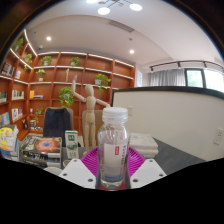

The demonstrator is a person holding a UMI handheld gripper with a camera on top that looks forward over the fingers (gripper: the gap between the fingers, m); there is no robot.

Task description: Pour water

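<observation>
Far behind, a bookshelf (pixel 70 85) fills the left wall, with a wooden mannequin (pixel 90 112) nearer. Nearest, the water bottle (pixel 113 148) stands upright between the gripper (pixel 113 172) fingers, pads seemingly pressing both sides; its long axis runs vertical, cap on.

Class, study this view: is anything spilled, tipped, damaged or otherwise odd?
Nothing stands out. The capped water bottle stands upright between the gripper's fingers, no spill visible. The wooden mannequin stands upright behind it on the table.

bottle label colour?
Red with white print, on the clear bottle held between the fingers; gripper view shows it.
</observation>
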